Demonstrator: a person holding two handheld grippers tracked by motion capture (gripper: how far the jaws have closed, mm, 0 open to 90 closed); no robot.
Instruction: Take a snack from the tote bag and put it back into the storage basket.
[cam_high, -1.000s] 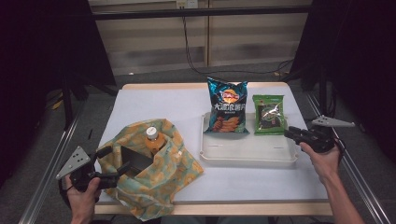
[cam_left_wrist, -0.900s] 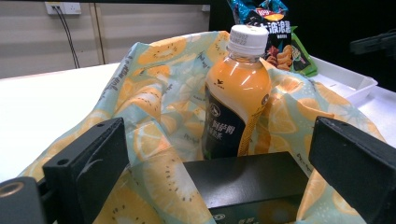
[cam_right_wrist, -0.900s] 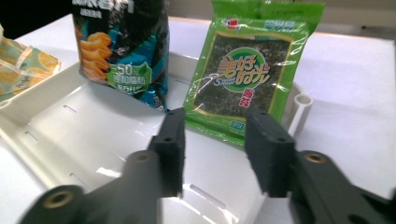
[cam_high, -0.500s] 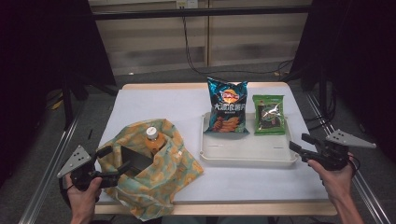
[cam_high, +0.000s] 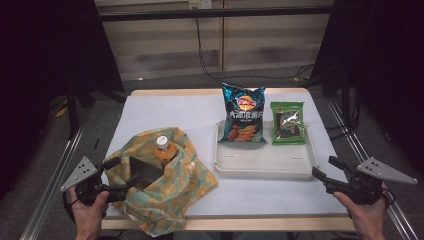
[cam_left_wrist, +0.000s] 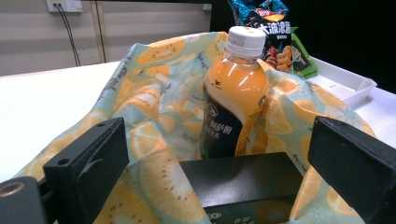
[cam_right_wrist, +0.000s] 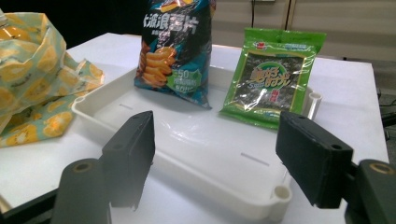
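A fruit-patterned cloth bag (cam_high: 167, 195) lies open at the table's front left. An orange drink bottle (cam_high: 162, 150) stands in it beside a dark box (cam_high: 145, 172). My left gripper (cam_high: 120, 172) sits at the bag's left rim, open. In the left gripper view its jaws stand wide on either side of the box (cam_left_wrist: 243, 179), with the bottle (cam_left_wrist: 236, 98) behind. My right gripper (cam_high: 325, 167) hovers off the white tray's (cam_high: 260, 165) front right corner. Its jaws have just been opening and nothing is between them. The tray holds a blue chips bag (cam_high: 243, 114) and a green seaweed pack (cam_high: 288, 122).
In the right gripper view the tray's near rim (cam_right_wrist: 93, 109) runs across in front of the open gripper (cam_right_wrist: 215, 158), with the chips bag (cam_right_wrist: 175, 51) and seaweed pack (cam_right_wrist: 271, 77) leaning at its far side. The cloth bag (cam_right_wrist: 32, 70) bulges at the left.
My right gripper has drawn back from the tray's right side by the seaweed pack toward the table's front right corner, and its jaws have opened. The left gripper has stayed put.
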